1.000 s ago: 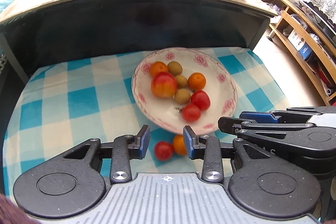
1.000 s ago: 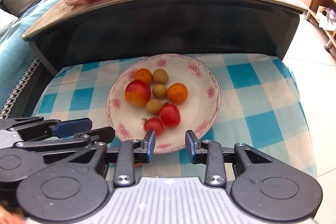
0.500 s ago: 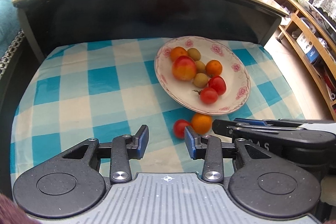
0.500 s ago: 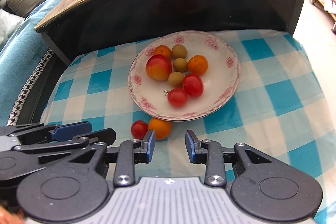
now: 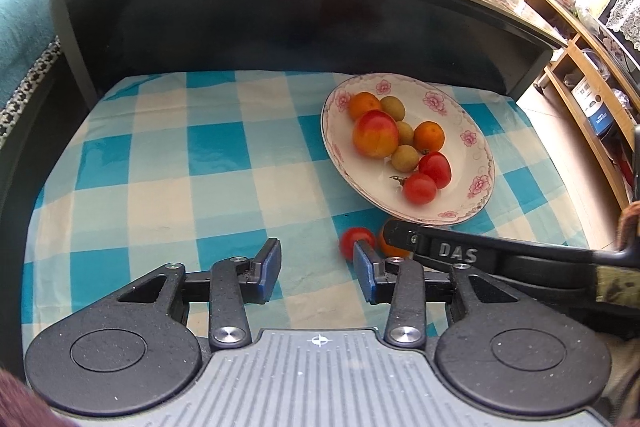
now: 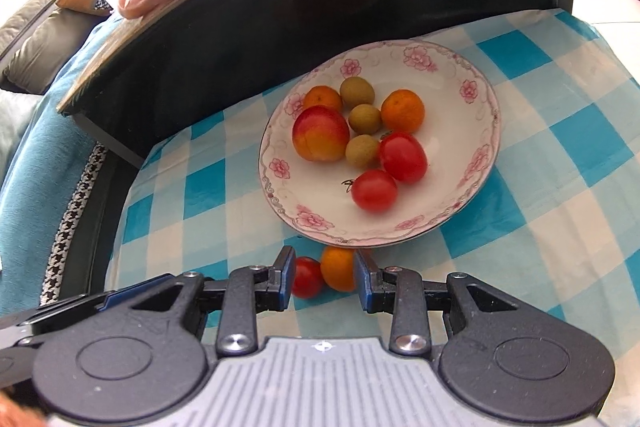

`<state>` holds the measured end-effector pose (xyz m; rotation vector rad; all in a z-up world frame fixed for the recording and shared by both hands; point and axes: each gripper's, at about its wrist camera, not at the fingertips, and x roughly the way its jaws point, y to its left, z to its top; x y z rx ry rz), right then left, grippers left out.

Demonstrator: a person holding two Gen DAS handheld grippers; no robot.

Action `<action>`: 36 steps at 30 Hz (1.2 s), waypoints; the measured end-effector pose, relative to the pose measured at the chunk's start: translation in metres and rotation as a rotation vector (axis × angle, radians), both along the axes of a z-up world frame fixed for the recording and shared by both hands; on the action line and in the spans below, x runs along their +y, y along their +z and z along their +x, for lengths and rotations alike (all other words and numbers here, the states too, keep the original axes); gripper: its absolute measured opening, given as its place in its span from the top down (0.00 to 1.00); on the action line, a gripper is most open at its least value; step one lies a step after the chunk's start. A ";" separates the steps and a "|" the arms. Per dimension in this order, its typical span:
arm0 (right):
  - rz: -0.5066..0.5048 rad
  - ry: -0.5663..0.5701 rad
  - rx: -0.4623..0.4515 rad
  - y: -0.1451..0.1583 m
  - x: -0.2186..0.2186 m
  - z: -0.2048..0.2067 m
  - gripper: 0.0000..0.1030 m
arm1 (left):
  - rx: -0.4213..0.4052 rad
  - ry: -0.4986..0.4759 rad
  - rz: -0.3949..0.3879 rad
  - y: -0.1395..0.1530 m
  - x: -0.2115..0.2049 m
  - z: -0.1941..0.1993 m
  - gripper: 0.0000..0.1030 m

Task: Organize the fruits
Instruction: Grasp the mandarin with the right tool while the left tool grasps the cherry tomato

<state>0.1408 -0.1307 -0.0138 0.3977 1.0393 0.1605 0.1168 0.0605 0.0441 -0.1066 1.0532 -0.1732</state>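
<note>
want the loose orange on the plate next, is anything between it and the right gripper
Nothing blocks the orange; it lies beyond the right gripper tips, beside a small tomato. The plate rim is just behind.

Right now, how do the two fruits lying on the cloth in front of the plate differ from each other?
The tomato is red, the mandarin orange. The tomato is smaller. The mandarin lies nearer the plate, by its rim; the tomato lies left of it in the right wrist view. Both are round and rest on the checked cloth.
</note>
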 end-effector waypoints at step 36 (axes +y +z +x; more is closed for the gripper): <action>-0.147 0.096 0.020 0.004 -0.025 -0.031 0.66 | 0.050 -0.073 -0.017 -0.055 -0.051 0.030 0.55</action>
